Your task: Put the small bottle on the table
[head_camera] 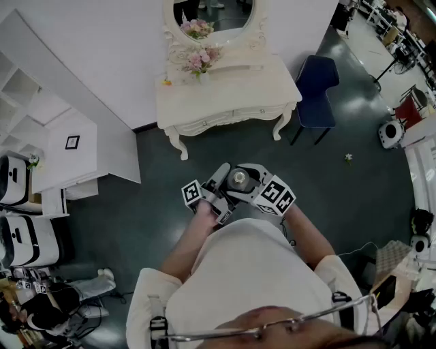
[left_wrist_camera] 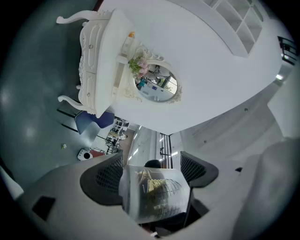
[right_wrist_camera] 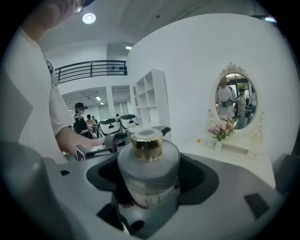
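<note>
The small bottle, frosted glass with a gold cap, is held upright in front of my chest. My right gripper is shut on it; in the right gripper view the bottle fills the gap between the jaws. My left gripper comes in from the left. Its jaws stand wide around the bottle's lower part, without a clear squeeze. The white dressing table stands ahead across the dark floor, with an oval mirror and a vase of pink flowers at its back.
A blue chair stands right of the table. White shelving and a low white cabinet line the left wall. A small round machine sits on the floor at the right. People stand in the background.
</note>
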Motion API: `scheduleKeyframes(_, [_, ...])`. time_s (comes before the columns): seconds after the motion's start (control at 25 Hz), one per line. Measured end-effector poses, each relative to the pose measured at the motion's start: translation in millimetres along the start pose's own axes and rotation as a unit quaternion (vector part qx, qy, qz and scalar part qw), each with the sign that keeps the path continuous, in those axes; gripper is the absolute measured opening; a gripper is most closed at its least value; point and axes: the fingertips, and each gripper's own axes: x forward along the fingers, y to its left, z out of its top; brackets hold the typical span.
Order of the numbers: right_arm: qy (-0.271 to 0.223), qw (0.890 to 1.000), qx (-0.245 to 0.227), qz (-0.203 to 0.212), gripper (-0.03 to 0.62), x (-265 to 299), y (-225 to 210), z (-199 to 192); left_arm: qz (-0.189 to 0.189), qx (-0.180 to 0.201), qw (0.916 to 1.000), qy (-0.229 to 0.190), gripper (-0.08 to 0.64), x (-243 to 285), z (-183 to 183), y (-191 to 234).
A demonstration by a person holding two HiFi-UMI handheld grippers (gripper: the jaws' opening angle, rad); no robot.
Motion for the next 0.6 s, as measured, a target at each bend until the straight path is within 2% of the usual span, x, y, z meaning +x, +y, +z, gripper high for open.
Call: scheduleKeyframes(0.6, [0.007,1.0,0.001,-0.003,0.348,9,18,0,-0.002,-0.004,1.0,0.002,0.383,-20,-1,-4])
